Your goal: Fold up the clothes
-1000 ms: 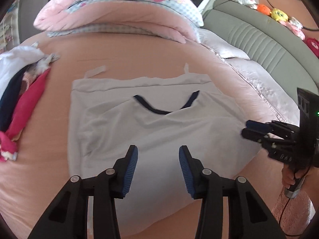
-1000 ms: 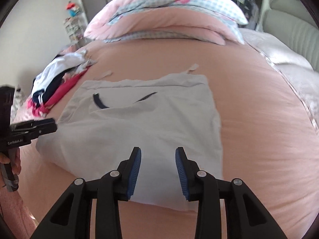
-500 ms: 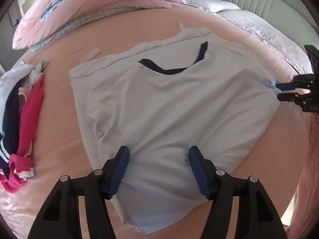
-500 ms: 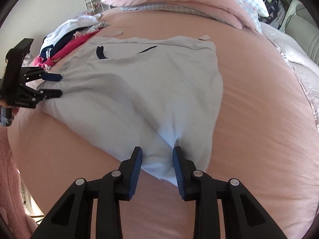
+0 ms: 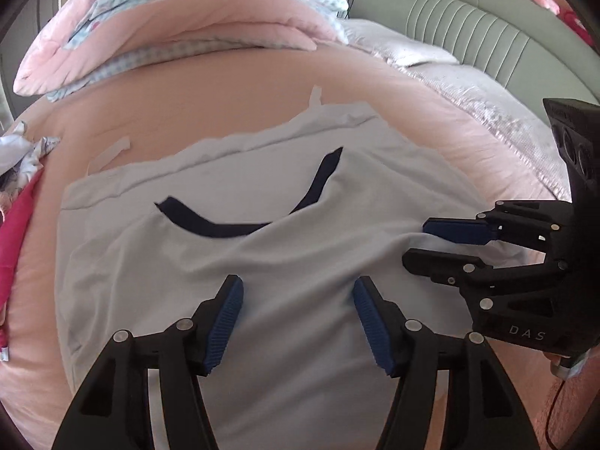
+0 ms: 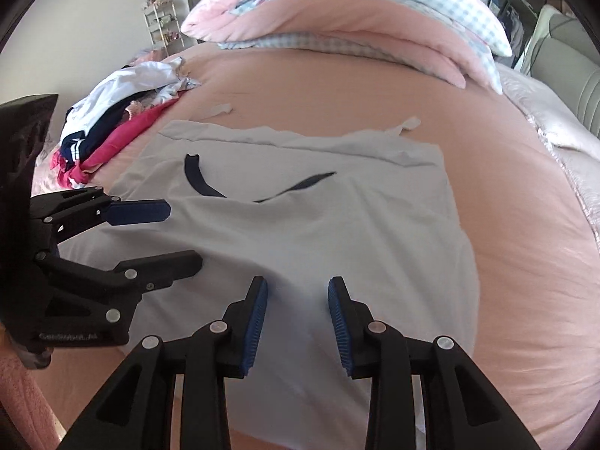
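Note:
A pale white shirt point(image 5: 292, 255) with a navy neck band point(image 5: 225, 227) lies spread on the pink bed sheet point(image 5: 210, 105). My left gripper point(image 5: 298, 302) hovers open over the shirt's near half, with flat cloth below its blue pads. From the right wrist, the left gripper point(image 6: 180, 236) reaches in over the shirt's point(image 6: 337, 232) left side. My right gripper point(image 6: 298, 307) is low on the near hem. Its jaws are opening, and a slight pucker of cloth lies between pads that do not press it. The right gripper point(image 5: 423, 245) enters over the shirt's right edge.
A heap of white, navy and magenta clothes point(image 6: 112, 127) lies at the bed's left side. A folded pink and blue-checked quilt point(image 6: 337, 18) fills the far end. A grey-green padded headboard point(image 5: 468, 33) with plush toys and a pale quilted cover run along the right.
Both grippers swung in over the shirt and now stand close together. The left jaws widened. The right pads, which pinched a fold half a second ago, stand wider apart.

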Motion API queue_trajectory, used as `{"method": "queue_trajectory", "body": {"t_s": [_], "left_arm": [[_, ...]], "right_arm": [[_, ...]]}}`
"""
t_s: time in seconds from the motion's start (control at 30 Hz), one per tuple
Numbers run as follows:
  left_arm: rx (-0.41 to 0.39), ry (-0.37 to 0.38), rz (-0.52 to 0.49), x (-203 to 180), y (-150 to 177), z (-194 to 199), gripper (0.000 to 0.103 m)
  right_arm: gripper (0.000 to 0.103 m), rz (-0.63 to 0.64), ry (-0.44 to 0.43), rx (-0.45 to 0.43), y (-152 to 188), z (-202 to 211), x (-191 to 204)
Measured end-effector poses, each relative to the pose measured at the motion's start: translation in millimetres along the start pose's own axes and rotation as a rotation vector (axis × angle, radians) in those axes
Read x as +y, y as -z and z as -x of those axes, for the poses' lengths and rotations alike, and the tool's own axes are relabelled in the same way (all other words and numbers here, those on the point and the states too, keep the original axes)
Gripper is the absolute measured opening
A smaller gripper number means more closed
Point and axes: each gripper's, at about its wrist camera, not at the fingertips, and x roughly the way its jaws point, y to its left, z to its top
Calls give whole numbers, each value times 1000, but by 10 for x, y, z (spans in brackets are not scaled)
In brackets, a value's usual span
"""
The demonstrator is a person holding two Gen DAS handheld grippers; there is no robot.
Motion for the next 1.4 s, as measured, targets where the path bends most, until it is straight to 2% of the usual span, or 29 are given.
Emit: {"method": "queue_trajectory", "body": {"t_s": [0.03, 0.07, 0.2, 0.27, 0.37, 0.53, 0.67, 0.77, 0.87, 0.93, 0.97, 1.0, 1.1, 1.2, 1.27, 1.37, 1.4], "left_arm": [[24, -19, -26, -11, 35, -100, 62], [-8, -31, -69, -36, 79, -100, 64], [39, 8, -28, 41, -35, -31, 63], [-20, 52, 71, 220, -96, 139, 63], [-37, 26, 151, 470, -159, 208, 63], [63, -41, 155, 682, -276, -53, 63], [61, -126, 145, 768, -370, -160, 63], [24, -149, 174, 891, -380, -213, 63], [-73, -283, 246, 1106, -271, -108, 64], [-78, -279, 391, 1370, -128, -124, 64], [-87, -229, 436, 1447, -98, -119, 64], [-105, -212, 415, 1410, -114, -45, 63], [-159, -180, 328, 1255, -172, 187, 63], [-134, -136, 232, 1045, -227, 310, 63], [-94, -117, 176, 905, -227, 320, 63], [-72, -115, 72, 625, -114, 371, 63], [-57, -112, 48, 557, -43, 364, 63]], "right_arm": [[33, 3, 6, 18, 37, -102, -16], [33, 18, 10, 16, 68, -152, -17], [34, 49, 28, 38, 24, -142, 14], [34, 16, 11, 13, -29, -18, -9], [37, -31, -25, -60, -79, 153, -79], [37, -39, 16, -19, -354, -16, -125], [37, -14, 21, 24, -636, -270, -106], [37, -13, 81, 73, -722, -565, -197], [34, -55, 137, 23, -698, -562, -394], [34, -86, 179, -23, -671, -517, -519], [34, -114, 205, -36, -640, -502, -580], [34, -139, 222, -34, -611, -499, -632], [35, -190, 169, -78, -570, -376, -704], [37, -142, 138, -148, -575, -116, -539], [37, -121, 96, -129, -541, -21, -393], [37, -80, 15, -52, -331, 11, -155], [37, -51, 14, -33, -224, 19, -68]]}}
